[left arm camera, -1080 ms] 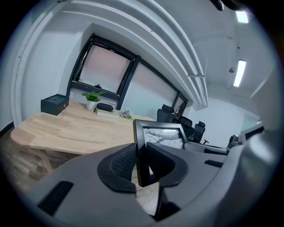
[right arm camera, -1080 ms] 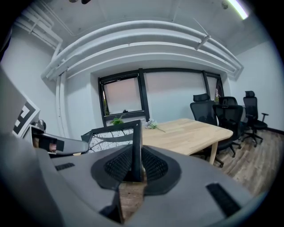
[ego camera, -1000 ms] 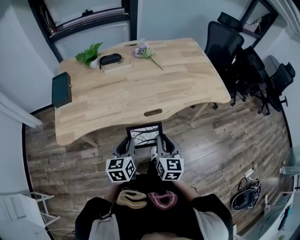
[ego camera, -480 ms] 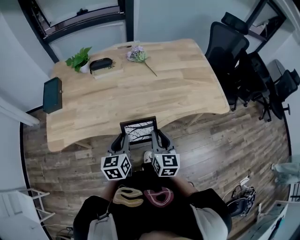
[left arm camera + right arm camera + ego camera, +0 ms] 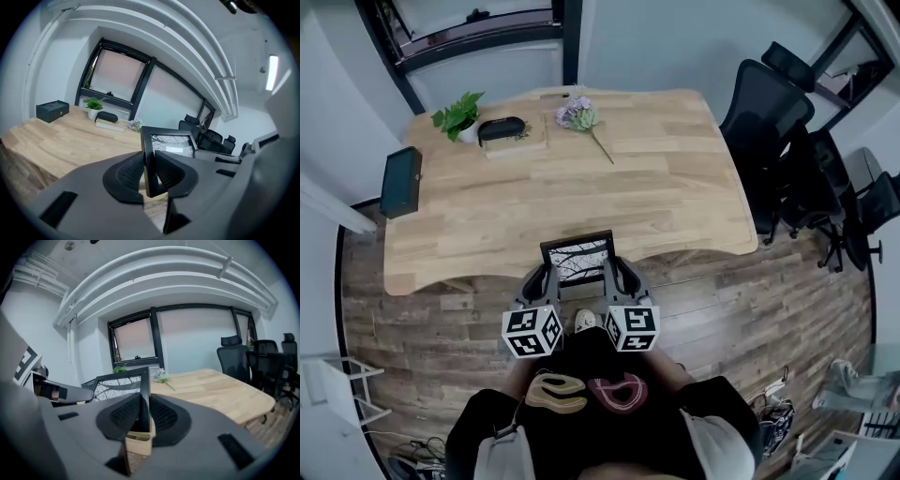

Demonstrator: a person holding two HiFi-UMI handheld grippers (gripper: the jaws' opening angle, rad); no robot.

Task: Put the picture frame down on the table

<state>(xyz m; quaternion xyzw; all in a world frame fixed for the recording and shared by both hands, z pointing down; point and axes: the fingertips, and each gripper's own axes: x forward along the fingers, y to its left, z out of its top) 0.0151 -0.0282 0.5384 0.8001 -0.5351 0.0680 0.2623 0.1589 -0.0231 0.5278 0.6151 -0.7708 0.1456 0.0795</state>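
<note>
A black picture frame (image 5: 577, 256) with a branch print is held between both grippers at the near edge of the wooden table (image 5: 534, 178). My left gripper (image 5: 547, 277) is shut on the frame's left side (image 5: 148, 164). On the frame's right side (image 5: 144, 394) my right gripper (image 5: 611, 274) is shut. In the left gripper view the glass (image 5: 171, 143) faces up and slightly forward, and the table (image 5: 65, 140) stretches beyond it. The right gripper view shows the print (image 5: 119, 382) to the left of the jaws.
At the table's far side are a potted plant (image 5: 457, 117), a dark case on a book (image 5: 502, 129) and a flower sprig (image 5: 581, 118). A dark box (image 5: 400, 182) lies at the left edge. Black office chairs (image 5: 787, 141) stand to the right. Wooden floor lies below.
Both grippers have carried the frame forward, from over the floor short of the table up to its near edge. The grip on the frame is unchanged.
</note>
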